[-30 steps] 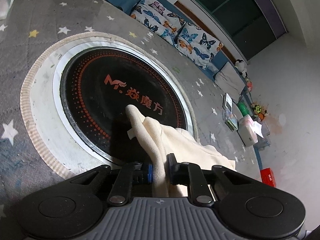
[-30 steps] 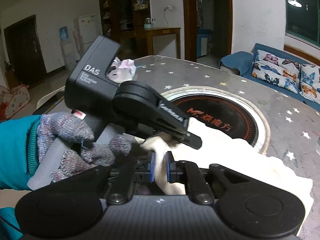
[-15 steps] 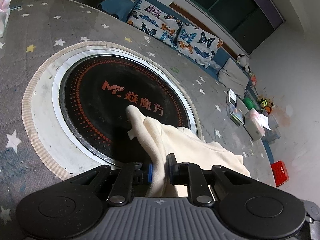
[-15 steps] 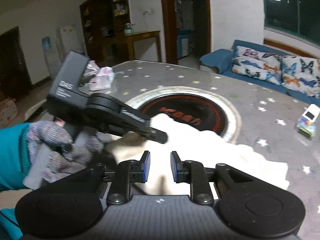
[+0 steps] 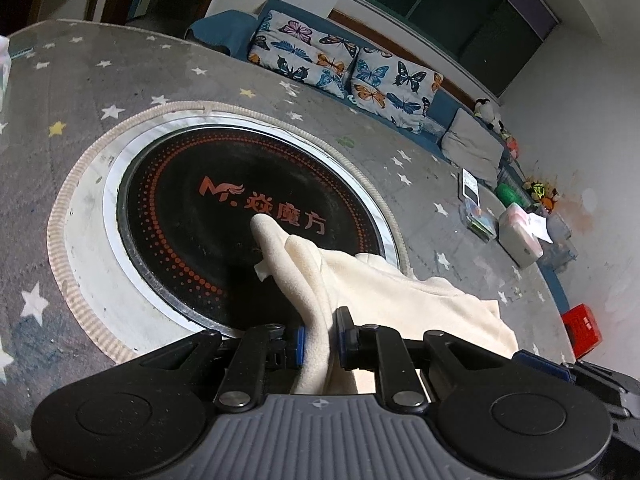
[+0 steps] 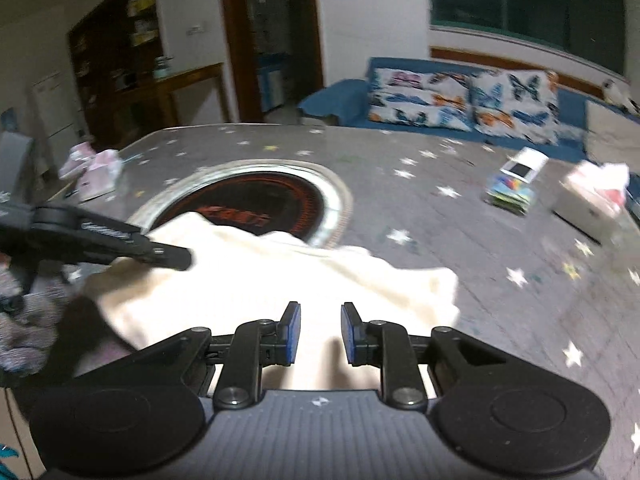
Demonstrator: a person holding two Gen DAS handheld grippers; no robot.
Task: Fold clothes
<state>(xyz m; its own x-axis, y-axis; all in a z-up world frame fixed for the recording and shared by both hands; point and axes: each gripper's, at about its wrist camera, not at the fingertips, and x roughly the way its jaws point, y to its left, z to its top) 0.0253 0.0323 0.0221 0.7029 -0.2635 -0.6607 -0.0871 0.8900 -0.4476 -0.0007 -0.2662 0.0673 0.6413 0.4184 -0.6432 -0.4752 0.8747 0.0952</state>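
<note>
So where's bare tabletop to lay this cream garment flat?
Free: the starry cloth between the cooktop ring and the card box. Crowded: far right by the tissue box; far left by the pink packets.

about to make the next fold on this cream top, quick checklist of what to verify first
1. Left gripper clamped on the cream fleece garment: ok.
2. Right gripper free for a new grasp: ok, jaws open, nothing between them.
3. Garment lying flat: not ok, bunched and partly over the round black glass cooktop.
4. Free far corner reachable: ok, nothing on it.
5. White tissue box clear of the cloth: ok.
6. Right view sharp enough to aim: not ok, blurred.
</note>
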